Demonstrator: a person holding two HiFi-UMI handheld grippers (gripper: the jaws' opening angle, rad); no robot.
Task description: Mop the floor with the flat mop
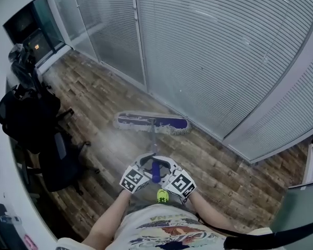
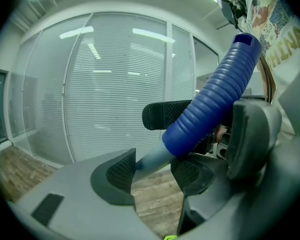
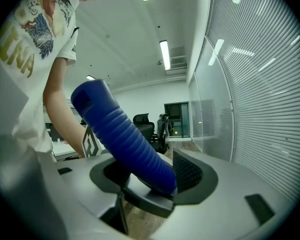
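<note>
1. The left hand-held gripper (image 2: 155, 166) is clamped on the long-handled flat mop (image 1: 152, 123). Its black, mesh-textured pads (image 2: 121, 170) pinch the smooth pale shaft (image 2: 151, 159) right where it slides out of the ribbed blue rubber grip (image 2: 210, 99).
2. Over to the right hand-held gripper (image 3: 150, 176): it's closed on that same grip, with the chunky corrugated blue sleeve wedged between its dimpled black pads (image 3: 189, 171).
3. From the head view, the two hand-held grippers meet nose to nose around the handle. Their rounded grey shells form an arch over it, with the left marker cube (image 1: 134, 180) and the right marker cube (image 1: 181, 184) showing black-and-white squares face up.
4. The thin shaft runs forward and down to the mop head, a long, flat, rectangular pad with a blue-purple top and a pale fringed edge. It lies flat on the brown wood-plank floor (image 1: 94, 92).
5. The pad's right end sits close to the foot of the glass wall with fine horizontal slat blinds (image 1: 224, 51), and the pad lies roughly along that wall.
6. On the left, well apart from the mop head, stand black office chairs (image 1: 47, 139), bulky and dark.
7. A small yellow-green piece (image 1: 162, 195) shows just below the grippers, above the person's printed white T-shirt (image 1: 167, 230).
</note>
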